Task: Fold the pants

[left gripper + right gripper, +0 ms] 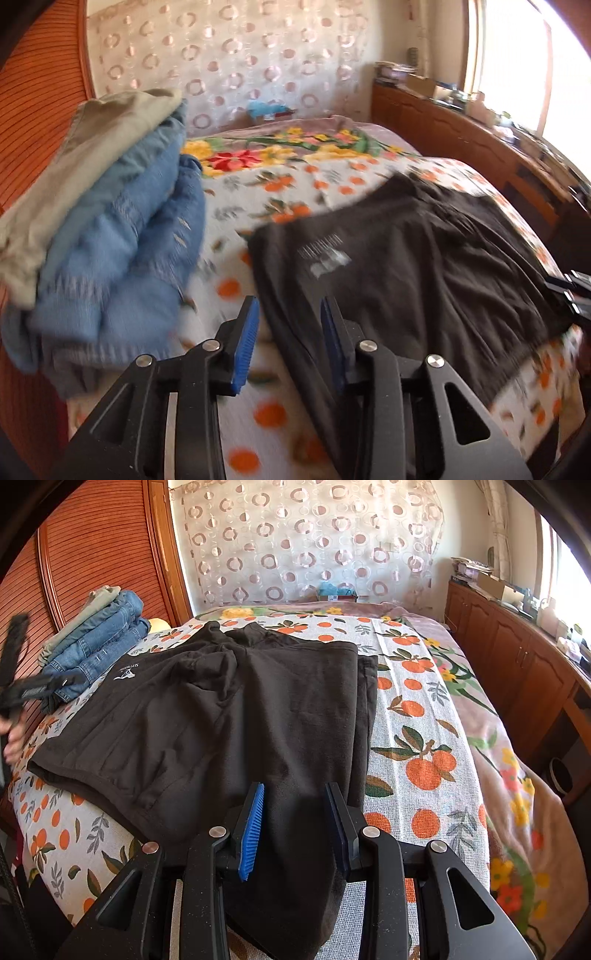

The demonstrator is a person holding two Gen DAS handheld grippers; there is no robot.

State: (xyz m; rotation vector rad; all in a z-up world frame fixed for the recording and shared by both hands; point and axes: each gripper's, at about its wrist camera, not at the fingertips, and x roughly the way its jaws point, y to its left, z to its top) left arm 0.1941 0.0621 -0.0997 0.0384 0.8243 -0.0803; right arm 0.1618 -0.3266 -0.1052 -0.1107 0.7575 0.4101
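Observation:
Black pants (229, 716) lie folded over on the bed with a small white logo near the waist; in the left wrist view they (424, 266) show blurred at centre right. My right gripper (295, 794) is open and empty, just above the pants' near edge. My left gripper (290, 310) is open and empty, above the pants' left edge; it also shows at the far left of the right wrist view (26, 690).
A stack of folded jeans and beige trousers (99, 638) sits at the bed's left side by the wooden headboard (81, 550). The fruit-print bedsheet (417, 738) covers the bed. A wooden cabinet (517, 664) with clutter runs along the right.

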